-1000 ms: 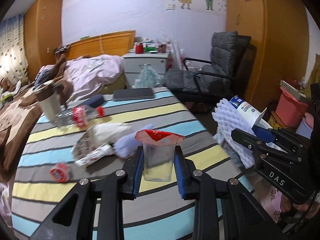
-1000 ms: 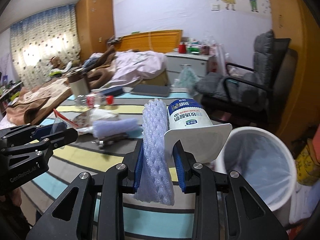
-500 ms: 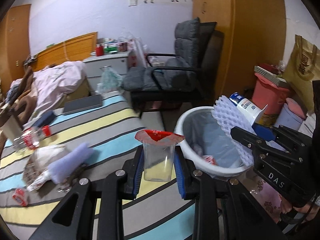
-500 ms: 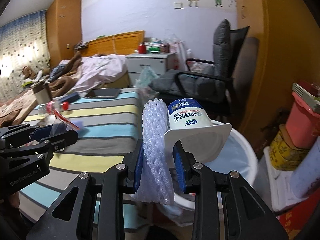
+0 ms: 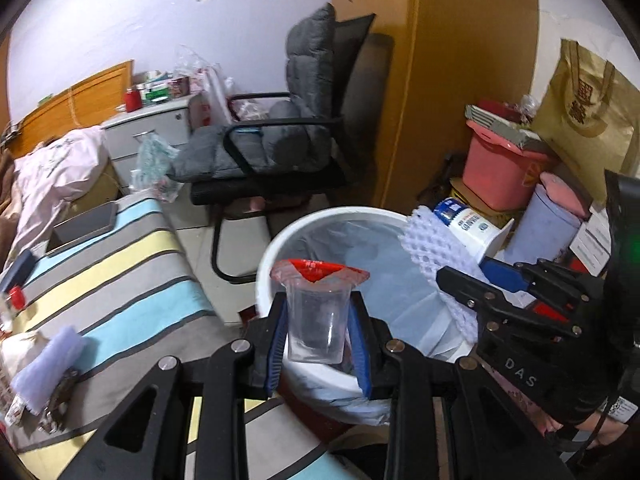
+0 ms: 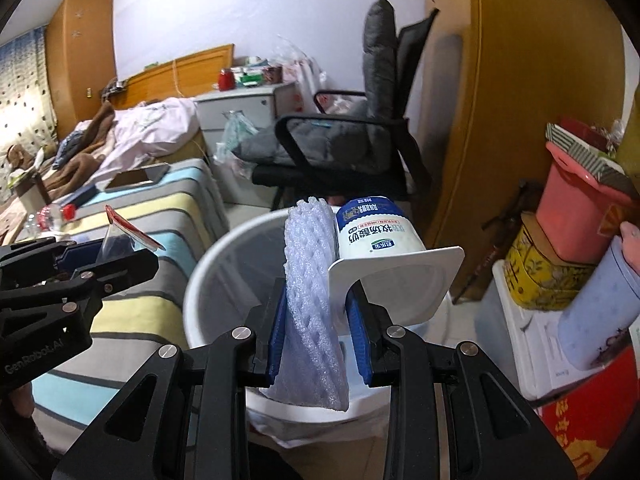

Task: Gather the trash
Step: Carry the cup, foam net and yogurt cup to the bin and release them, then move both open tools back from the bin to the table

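Your left gripper [image 5: 320, 334] is pinching a clear plastic cup [image 5: 317, 322] between its blue pads; the cup is standing upright, and a red torn foil lid [image 5: 318, 270] is hanging on its rim. Just ahead of and below these fingers the white trash bin [image 5: 280, 248] with its pale liner is sitting on the floor. Your right gripper [image 6: 322, 330] is squeezing two things together: a white foam fruit net [image 6: 308, 280] against its left pad and a white yogurt cup [image 6: 380, 240] with a blue label, lying on its side with the mouth toward the camera. The bin [image 6: 204, 280] is lying directly under and in front of that gripper. To its left the striped table [image 6: 172, 208] is showing.
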`<state>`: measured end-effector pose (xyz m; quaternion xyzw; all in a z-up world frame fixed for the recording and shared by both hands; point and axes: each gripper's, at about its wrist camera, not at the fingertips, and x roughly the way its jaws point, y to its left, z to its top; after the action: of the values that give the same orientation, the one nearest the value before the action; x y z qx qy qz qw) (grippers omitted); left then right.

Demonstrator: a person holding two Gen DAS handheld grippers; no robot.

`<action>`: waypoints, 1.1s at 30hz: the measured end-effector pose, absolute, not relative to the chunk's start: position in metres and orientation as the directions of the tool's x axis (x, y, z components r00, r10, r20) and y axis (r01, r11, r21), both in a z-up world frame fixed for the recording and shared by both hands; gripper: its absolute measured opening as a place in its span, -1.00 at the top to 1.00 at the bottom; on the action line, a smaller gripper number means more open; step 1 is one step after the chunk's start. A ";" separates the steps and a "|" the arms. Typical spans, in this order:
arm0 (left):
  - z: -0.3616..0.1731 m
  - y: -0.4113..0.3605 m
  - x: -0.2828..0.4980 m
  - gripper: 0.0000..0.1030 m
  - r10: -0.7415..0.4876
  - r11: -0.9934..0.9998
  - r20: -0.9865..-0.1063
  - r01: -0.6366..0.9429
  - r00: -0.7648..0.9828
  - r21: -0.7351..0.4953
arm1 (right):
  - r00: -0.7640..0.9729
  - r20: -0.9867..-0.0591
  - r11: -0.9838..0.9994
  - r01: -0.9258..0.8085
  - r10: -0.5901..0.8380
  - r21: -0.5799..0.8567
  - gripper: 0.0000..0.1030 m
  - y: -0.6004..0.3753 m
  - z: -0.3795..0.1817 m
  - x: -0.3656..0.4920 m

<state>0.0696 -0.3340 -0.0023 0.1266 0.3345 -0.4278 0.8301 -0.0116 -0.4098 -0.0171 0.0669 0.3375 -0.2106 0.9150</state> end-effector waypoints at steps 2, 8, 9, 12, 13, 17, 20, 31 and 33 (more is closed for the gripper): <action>-0.007 -0.341 0.070 0.40 -0.623 0.593 -0.676 0.801 0.393 -0.081 | 0.675 -0.653 0.898 0.440 -0.343 -0.016 0.39 -0.416 -0.020 -0.011; -0.020 -0.356 0.076 0.40 -0.613 0.593 -0.697 0.800 0.372 -0.095 | 0.644 -0.683 0.892 0.452 -0.345 -0.024 0.39 -0.426 -0.030 -0.008; -0.022 -0.357 0.078 0.40 -0.610 0.594 -0.702 0.798 0.367 -0.099 | 0.640 -0.686 0.891 0.453 -0.345 -0.026 0.38 -0.428 -0.032 -0.007; -0.025 -0.359 0.080 0.38 -0.602 0.598 -0.709 0.796 0.367 -0.096 | 0.634 -0.695 0.892 0.451 -0.338 -0.023 0.37 -0.432 -0.035 -0.006; -0.025 -0.359 0.081 0.24 -0.603 0.599 -0.709 0.795 0.365 -0.100 | 0.634 -0.696 0.892 0.451 -0.338 -0.022 0.36 -0.434 -0.035 -0.006; -0.022 -0.357 0.081 -0.09 -0.614 0.600 -0.695 0.794 0.373 -0.104 | 0.617 -0.702 0.881 0.473 -0.356 -0.030 0.28 -0.438 -0.037 -0.005; -0.019 -0.354 0.081 -0.09 -0.616 0.601 -0.690 0.793 0.380 -0.100 | 0.620 -0.697 0.878 0.477 -0.362 -0.032 0.02 -0.437 -0.035 -0.007; -0.009 -0.335 0.080 -0.15 -0.614 0.623 -0.676 0.776 0.406 -0.100 | 0.642 -0.675 0.882 0.471 -0.364 -0.028 -0.15 -0.429 -0.027 -0.009; -0.006 -0.329 0.079 -0.16 -0.615 0.629 -0.671 0.771 0.415 -0.100 | 0.650 -0.669 0.884 0.467 -0.361 -0.023 -0.15 -0.426 -0.025 -0.010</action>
<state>0.0793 -0.3292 -0.0059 0.1127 0.3461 -0.4156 0.8335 -0.0098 -0.4262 -0.0247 0.0757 0.3503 -0.2285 0.9052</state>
